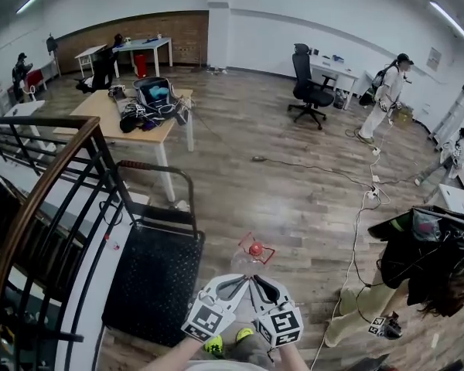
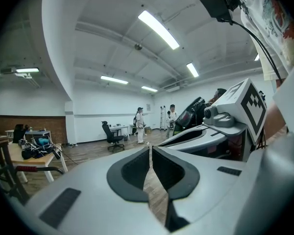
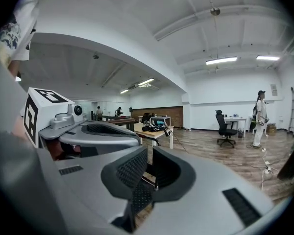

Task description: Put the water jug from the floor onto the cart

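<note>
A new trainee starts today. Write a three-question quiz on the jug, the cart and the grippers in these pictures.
1. True or false: the water jug already stands on the cart.
2. Pick one. The jaws of the left gripper and the right gripper are:
A) both shut, with nothing between them
B) both wide open
C) left shut on the jug, right open
3. Fill in: in the head view, the cart lies to the jug's ___.

Key: 1 false, the jug is on the floor; 2 A; 3 left.
</note>
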Demonstrator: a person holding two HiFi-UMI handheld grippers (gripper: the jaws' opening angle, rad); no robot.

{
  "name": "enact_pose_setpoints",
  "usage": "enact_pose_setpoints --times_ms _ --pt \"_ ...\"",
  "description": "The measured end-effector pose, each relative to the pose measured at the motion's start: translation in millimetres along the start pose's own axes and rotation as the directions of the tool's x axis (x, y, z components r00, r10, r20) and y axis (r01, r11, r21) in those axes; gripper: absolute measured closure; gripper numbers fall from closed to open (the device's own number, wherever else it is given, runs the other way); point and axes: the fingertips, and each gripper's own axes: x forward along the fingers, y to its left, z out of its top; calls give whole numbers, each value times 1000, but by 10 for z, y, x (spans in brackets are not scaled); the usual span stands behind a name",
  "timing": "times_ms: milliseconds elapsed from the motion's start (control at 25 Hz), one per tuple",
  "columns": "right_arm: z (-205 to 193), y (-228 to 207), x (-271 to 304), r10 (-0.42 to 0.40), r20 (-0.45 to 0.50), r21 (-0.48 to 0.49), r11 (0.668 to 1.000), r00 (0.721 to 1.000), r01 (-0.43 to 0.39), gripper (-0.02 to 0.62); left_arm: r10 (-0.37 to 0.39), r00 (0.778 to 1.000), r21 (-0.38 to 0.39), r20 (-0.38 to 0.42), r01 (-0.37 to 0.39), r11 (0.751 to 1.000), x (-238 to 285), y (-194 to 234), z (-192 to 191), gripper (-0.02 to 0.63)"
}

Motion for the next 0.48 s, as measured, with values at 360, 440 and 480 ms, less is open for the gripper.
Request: enact_pose_setpoints --times_ms 360,440,480 --pt "-163 -549 583 45 -44 -5 999 998 -45 574 14 1000 -55 -2 -14 998 590 394 -234 594" --pt "-216 -753 743 63 -56 -12 998 996 -64 574 21 1000 -60 -17 -22 998 808 484 -320 594" --pt "-234 -869 805 73 -64 -15 997 995 -74 574 28 999 -63 -27 -29 998 931 519 -344 594"
